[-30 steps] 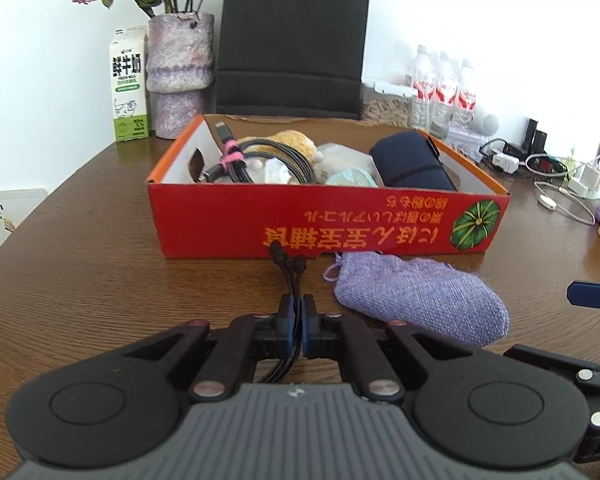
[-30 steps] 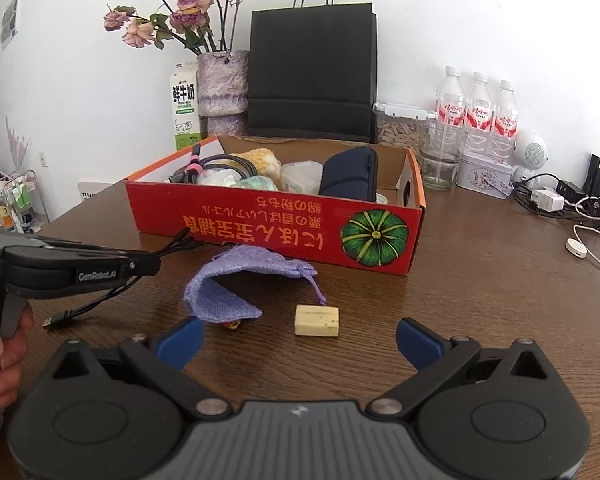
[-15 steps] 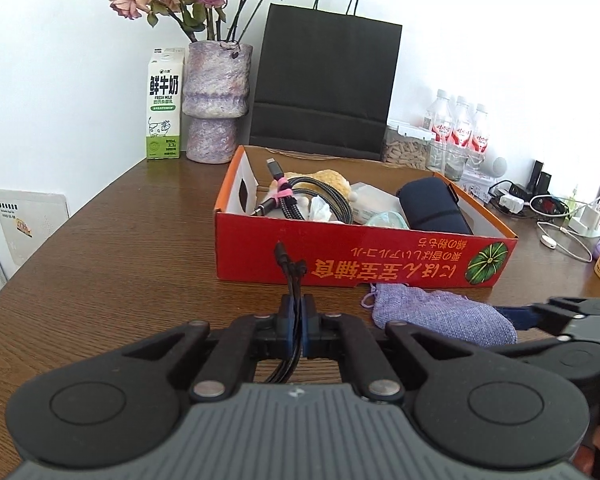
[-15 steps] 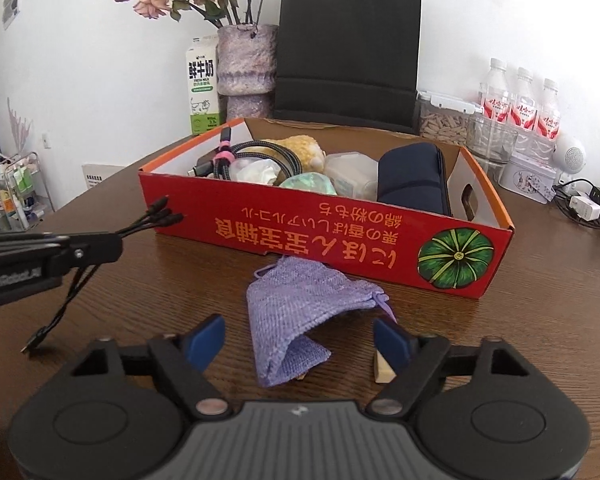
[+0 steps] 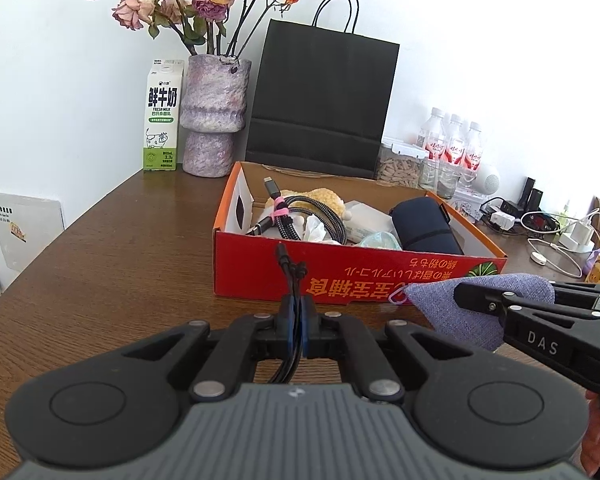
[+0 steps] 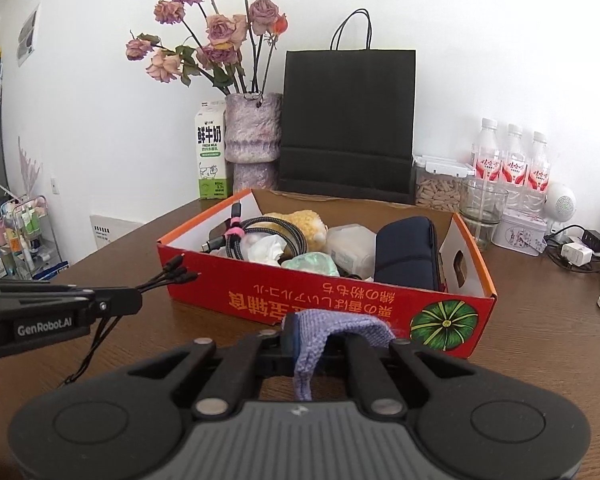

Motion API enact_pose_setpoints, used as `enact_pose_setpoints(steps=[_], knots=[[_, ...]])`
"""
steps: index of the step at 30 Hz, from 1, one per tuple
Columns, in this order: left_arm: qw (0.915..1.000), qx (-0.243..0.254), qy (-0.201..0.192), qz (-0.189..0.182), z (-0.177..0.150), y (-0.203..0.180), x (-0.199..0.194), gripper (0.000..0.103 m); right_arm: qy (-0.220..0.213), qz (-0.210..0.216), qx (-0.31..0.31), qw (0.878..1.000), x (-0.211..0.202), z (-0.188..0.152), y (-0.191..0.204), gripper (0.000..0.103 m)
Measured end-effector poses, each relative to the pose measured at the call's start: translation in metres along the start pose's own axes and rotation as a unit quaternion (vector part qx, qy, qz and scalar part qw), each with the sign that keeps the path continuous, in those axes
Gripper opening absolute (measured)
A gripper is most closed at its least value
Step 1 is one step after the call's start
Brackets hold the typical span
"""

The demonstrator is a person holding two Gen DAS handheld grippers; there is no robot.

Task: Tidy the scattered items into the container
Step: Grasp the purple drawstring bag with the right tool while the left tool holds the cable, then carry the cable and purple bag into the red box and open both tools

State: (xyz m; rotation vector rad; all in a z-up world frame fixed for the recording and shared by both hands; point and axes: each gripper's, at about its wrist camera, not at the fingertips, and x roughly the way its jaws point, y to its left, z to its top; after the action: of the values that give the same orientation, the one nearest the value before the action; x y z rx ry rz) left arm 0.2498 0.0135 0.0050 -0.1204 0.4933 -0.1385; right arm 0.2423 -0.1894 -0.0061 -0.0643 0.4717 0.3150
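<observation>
We see a black cable (image 5: pixel 291 280) and a purple knit pouch (image 5: pixel 460 312) held up just before the red box (image 5: pixel 360 276), already full.

The left tongs (image 5: pixel 296 326) are clamped on a black cable (image 5: pixel 290 280), its plugs sticking up ahead of the tips. Beyond them sits the red box (image 5: pixel 340 276) on the worktop (image 5: pixel 120 272). To their right, the right tongs (image 5: pixel 466 294) pinch a purple pouch (image 5: pixel 452 312).
</observation>
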Motion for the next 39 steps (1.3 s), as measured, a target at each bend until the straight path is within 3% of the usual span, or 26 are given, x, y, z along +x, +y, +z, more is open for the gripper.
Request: enact_pose_setpoints(steps=[8,18,31,39], knots=[[0.9989,-0.009,-0.044,-0.011,0.022,-0.007,-0.022,0.004,-0.042,0.012,-0.001,0.999,-0.026,0.014,-0.005,0.002],[0.9942,-0.004,-0.103,-0.030,0.074,-0.029,-0.028,0.004,-0.105,0.011,-0.002,0.994,-0.039,0.056,-0.018,0.002],[0.9909,-0.008,-0.120,-0.059,0.127,-0.043,0.045,0.004,-0.121,0.021,0.014,0.992,0.029,0.096,-0.036,0.002],[0.9939,0.002,-0.103,-0.039,0.138,-0.038,0.113,0.004,-0.104,0.036,0.008,0.994,0.091,0.107,-0.048,0.002]])
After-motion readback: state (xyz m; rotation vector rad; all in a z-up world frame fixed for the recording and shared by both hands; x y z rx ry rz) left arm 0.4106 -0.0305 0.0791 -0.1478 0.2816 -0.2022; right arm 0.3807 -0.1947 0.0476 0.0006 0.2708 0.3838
